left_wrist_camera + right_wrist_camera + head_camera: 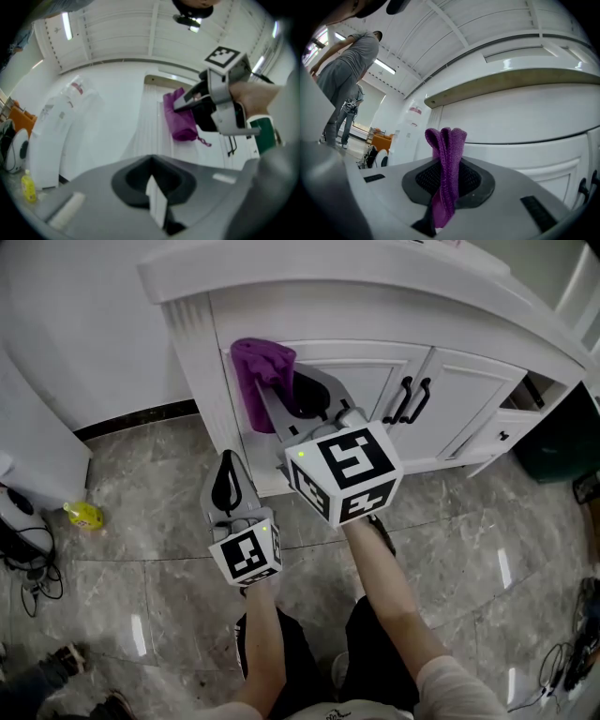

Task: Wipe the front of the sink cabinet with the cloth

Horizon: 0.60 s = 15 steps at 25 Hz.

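Right gripper [447, 176] clamping purple cloth [446, 150]; folded strip standing up between jaws closed on it. Cloth lying against upper left part of white sink cabinet [375, 381] front, just beside fluted corner post, left of black door handles [410, 399]. Left gripper [228, 465] hanging lower, pointing toward cabinet's bottom edge, jaws meeting, nothing between. Yellow bottle [84, 514] standing on grey marble floor [469, 549], well left of cabinet.
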Each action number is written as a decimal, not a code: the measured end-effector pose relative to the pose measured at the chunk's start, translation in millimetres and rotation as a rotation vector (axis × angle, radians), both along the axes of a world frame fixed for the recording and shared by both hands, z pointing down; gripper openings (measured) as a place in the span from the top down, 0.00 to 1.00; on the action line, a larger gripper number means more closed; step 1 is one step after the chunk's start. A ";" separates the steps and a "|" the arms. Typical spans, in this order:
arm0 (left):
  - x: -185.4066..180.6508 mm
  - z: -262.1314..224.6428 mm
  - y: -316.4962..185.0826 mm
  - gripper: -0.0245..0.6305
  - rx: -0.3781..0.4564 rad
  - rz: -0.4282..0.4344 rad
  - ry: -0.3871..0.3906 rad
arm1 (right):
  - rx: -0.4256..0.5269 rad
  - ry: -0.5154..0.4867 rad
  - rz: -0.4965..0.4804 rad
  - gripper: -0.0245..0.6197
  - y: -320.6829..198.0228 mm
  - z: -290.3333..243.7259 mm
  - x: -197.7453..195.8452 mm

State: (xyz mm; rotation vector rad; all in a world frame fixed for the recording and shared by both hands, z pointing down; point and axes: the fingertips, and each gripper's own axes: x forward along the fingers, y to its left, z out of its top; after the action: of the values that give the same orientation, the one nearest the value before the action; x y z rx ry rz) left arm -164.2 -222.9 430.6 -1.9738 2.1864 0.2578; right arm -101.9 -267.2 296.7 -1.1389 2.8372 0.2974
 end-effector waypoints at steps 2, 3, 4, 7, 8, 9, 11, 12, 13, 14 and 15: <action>1.7 1.1 -0.4 0.96 -0.005 0.005 0.003 | 0.013 0.014 0.024 0.88 -2.2 0.0 10.7; 3.4 0.9 -0.6 0.96 -0.005 0.008 0.003 | 0.019 0.019 0.036 0.88 -3.0 0.1 15.8; 5.9 0.4 -0.9 0.96 -0.004 0.011 0.002 | 0.022 0.021 0.045 0.88 -3.8 0.2 20.9; 16.0 -1.6 -2.7 0.96 0.000 0.029 -0.005 | 0.030 0.019 0.077 0.88 -7.2 0.0 37.0; 19.3 -2.0 -3.3 0.96 0.000 0.037 -0.009 | 0.033 0.016 0.094 0.88 -8.7 -0.1 43.6; 22.2 -1.8 -3.7 0.96 -0.001 0.044 -0.013 | 0.033 0.009 0.112 0.88 -10.3 0.1 51.3; 26.2 -0.9 -4.8 0.96 -0.006 0.055 -0.021 | 0.029 -0.008 0.153 0.88 -14.8 0.6 69.8; 27.6 -0.4 -5.8 0.96 -0.008 0.060 -0.024 | 0.028 -0.016 0.178 0.88 -17.9 0.7 80.8; 28.8 -0.1 -7.0 0.96 -0.011 0.064 -0.026 | 0.026 -0.023 0.205 0.88 -21.4 0.8 92.9; 29.8 0.3 -8.4 0.96 -0.013 0.068 -0.029 | 0.022 -0.031 0.235 0.88 -25.3 0.9 105.8; 30.6 1.0 -9.7 0.96 -0.015 0.072 -0.032 | 0.018 -0.039 0.266 0.88 -29.3 1.1 119.1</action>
State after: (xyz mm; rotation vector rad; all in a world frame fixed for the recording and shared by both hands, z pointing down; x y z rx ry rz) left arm -133.6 -232.6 431.6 -2.0531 2.1066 0.2193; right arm 17.2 -296.5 297.8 -1.5015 2.6426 0.3113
